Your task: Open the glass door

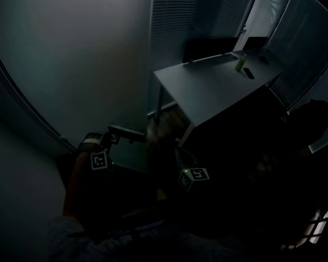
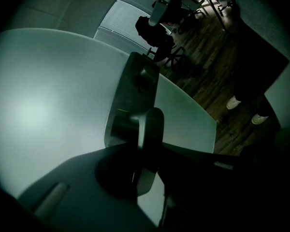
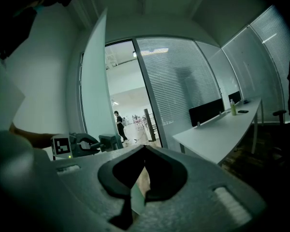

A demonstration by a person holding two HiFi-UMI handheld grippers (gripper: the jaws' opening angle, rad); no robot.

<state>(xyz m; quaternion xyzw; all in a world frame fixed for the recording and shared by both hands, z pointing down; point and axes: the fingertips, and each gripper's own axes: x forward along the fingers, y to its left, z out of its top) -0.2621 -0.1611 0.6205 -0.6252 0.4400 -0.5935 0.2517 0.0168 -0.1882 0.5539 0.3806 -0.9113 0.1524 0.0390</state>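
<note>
Now, left claw (image 2: 137, 151) on door handle (image 2: 152, 122).

Glass door (image 2: 43, 110): frosted, pale grey-green, no pattern on it.
Door handle (image 2: 151, 129): dull silver-grey metal.
Left gripper (image 1: 116, 137): dark grey, with black-and-white square markers on its cube and a tiny green light.
Right gripper (image 3: 144, 149): pale grey body, black inside the jaws, the same black-and-white markers.
Surface (image 1: 208, 89): plain whitish grey.
Bottle (image 1: 240, 63): yellow-green.
Partition screen (image 3: 208, 111): black.
Blinds (image 3: 176, 81): white, fine horizontal slats.
Floor (image 2: 203, 62): dark brown wood planks.
Shoes (image 2: 233, 102): white.
</note>
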